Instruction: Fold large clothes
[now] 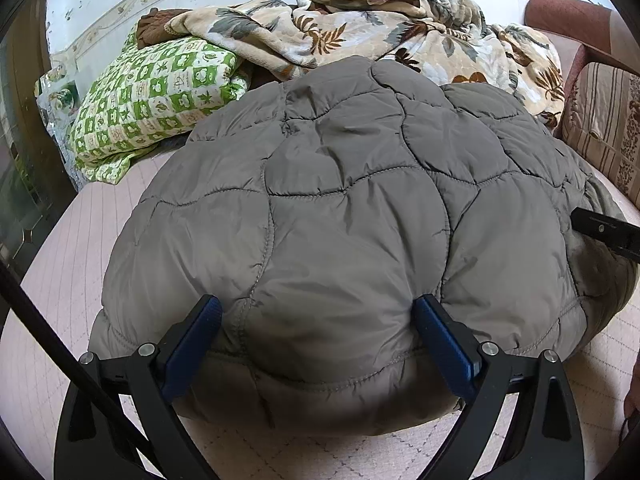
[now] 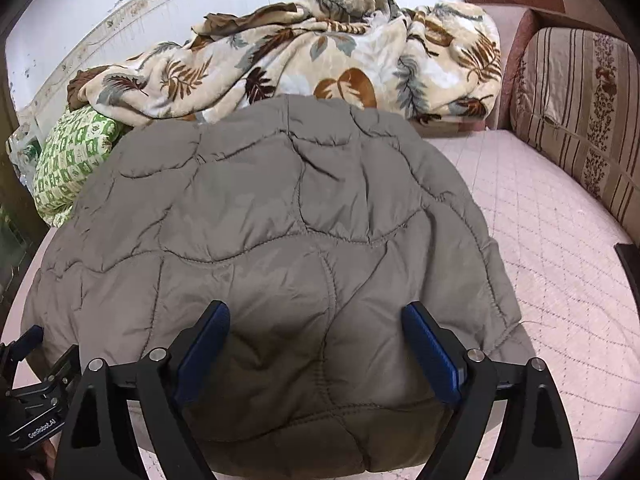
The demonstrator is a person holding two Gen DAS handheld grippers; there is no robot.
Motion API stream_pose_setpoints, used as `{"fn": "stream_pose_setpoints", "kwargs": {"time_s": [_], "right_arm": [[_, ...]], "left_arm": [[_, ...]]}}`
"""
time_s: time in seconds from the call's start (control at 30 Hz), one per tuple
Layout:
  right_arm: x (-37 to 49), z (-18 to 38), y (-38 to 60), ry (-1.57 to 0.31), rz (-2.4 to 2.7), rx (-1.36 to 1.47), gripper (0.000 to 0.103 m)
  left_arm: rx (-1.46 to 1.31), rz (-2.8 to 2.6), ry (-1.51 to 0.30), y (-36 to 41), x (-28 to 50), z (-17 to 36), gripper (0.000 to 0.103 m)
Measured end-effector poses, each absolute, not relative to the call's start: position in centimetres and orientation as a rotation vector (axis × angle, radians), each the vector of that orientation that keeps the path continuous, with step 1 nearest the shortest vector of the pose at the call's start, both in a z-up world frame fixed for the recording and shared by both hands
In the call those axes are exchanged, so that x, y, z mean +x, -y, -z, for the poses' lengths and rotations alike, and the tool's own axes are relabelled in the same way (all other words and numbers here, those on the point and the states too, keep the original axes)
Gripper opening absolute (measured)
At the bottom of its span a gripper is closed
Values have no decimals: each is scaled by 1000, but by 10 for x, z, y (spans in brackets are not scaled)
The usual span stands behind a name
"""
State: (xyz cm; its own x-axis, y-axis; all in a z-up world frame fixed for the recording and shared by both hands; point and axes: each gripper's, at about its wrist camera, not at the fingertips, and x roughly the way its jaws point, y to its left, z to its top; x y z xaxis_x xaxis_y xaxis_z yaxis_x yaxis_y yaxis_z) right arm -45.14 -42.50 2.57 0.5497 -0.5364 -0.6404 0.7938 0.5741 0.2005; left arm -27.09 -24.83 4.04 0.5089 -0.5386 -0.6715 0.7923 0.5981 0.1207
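The left gripper (image 1: pixel 318 322) and right gripper (image 2: pixel 316 330) sit side by side, jaws spread wide.

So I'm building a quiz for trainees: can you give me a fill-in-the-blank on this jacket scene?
1. The quilted jacket is ____ in colour.
2. Both the left gripper and the right gripper have their jaws ____.
3. The pillow at the jacket's far left is checked white and ____.
4. The blanket behind the jacket bears a ____ print.

Missing words: grey; open; green; leaf
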Motion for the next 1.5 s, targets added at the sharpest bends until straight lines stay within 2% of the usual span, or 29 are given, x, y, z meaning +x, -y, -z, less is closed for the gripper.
{"fn": "stream_pose_setpoints", "kwargs": {"time_s": [1.2,1.5], "right_arm": [[-446,-20,424,-592,833,498,97],[-466,-34,428,-507,844,544,97]], "left_arm": [[451,832,-625,248,-274,-39,98],[386,818,-555,235,-263,-61,97]]}}
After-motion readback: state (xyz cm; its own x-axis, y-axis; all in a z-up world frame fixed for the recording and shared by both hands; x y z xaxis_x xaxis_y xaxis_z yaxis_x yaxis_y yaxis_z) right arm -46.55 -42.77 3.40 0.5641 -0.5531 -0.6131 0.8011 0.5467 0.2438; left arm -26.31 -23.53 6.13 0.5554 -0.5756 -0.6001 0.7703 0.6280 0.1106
